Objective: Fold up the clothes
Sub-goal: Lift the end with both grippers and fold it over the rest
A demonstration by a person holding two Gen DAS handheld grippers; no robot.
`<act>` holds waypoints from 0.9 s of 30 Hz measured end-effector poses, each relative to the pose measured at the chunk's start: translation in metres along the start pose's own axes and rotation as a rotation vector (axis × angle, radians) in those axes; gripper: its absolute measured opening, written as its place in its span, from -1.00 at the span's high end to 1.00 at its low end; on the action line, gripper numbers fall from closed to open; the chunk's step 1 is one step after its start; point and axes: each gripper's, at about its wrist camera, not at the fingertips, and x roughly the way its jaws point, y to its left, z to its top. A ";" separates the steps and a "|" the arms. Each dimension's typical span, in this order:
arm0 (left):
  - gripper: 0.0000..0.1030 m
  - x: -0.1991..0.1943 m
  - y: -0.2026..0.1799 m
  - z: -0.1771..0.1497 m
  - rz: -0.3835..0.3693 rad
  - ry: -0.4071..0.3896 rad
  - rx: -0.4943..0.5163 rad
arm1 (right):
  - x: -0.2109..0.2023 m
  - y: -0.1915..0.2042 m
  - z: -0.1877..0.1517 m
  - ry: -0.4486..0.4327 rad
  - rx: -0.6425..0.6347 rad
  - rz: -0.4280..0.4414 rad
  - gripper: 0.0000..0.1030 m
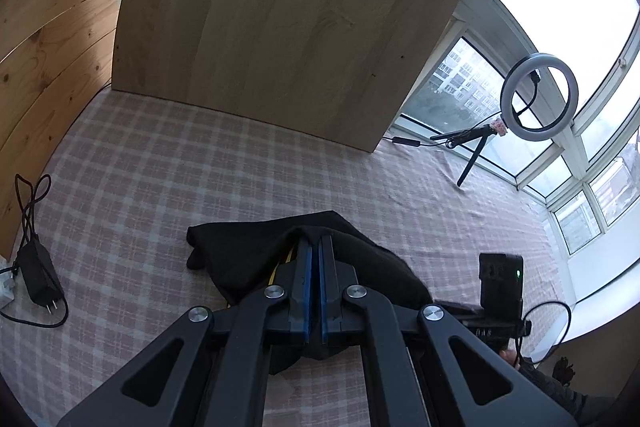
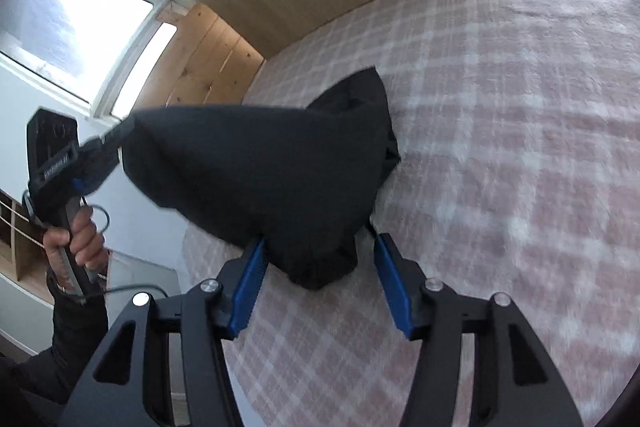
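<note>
A black garment (image 1: 256,255) hangs partly lifted above the pink checked bedsheet (image 1: 160,179). My left gripper (image 1: 316,243) is shut on an edge of the garment, with cloth draped over its blue pads. In the right wrist view the garment (image 2: 260,179) stretches from the left gripper (image 2: 116,137) at the left down to the sheet. My right gripper (image 2: 320,251) is open, its blue pads (image 2: 248,291) either side of a hanging lower corner of the garment. The right gripper's body also shows in the left wrist view (image 1: 500,291).
A light wooden board (image 1: 280,27) stands at the head of the bed, with pine planks (image 1: 48,67) to the left. A black power adapter with cable (image 1: 38,267) lies at the left edge. A ring light on a tripod (image 1: 536,99) stands by the windows.
</note>
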 end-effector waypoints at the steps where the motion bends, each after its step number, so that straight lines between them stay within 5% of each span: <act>1: 0.96 0.000 0.002 0.000 0.000 0.002 -0.002 | 0.001 -0.001 0.004 -0.011 0.007 0.027 -0.05; 2: 0.96 0.001 0.003 0.000 0.002 0.004 -0.003 | 0.001 -0.001 0.007 -0.021 0.011 0.064 -0.03; 5: 0.96 0.001 0.006 0.000 0.003 0.008 -0.008 | 0.001 0.007 0.018 -0.031 -0.012 0.104 0.75; 11: 0.96 -0.018 -0.003 0.008 -0.009 -0.018 0.008 | -0.044 0.054 0.041 -0.131 -0.132 0.045 0.84; 19: 0.96 -0.073 -0.038 0.034 -0.037 -0.068 0.090 | -0.135 0.168 0.064 -0.245 -0.375 -0.020 0.86; 27: 0.96 -0.098 -0.042 0.048 -0.010 -0.043 0.134 | -0.139 0.207 0.082 -0.193 -0.378 -0.078 0.86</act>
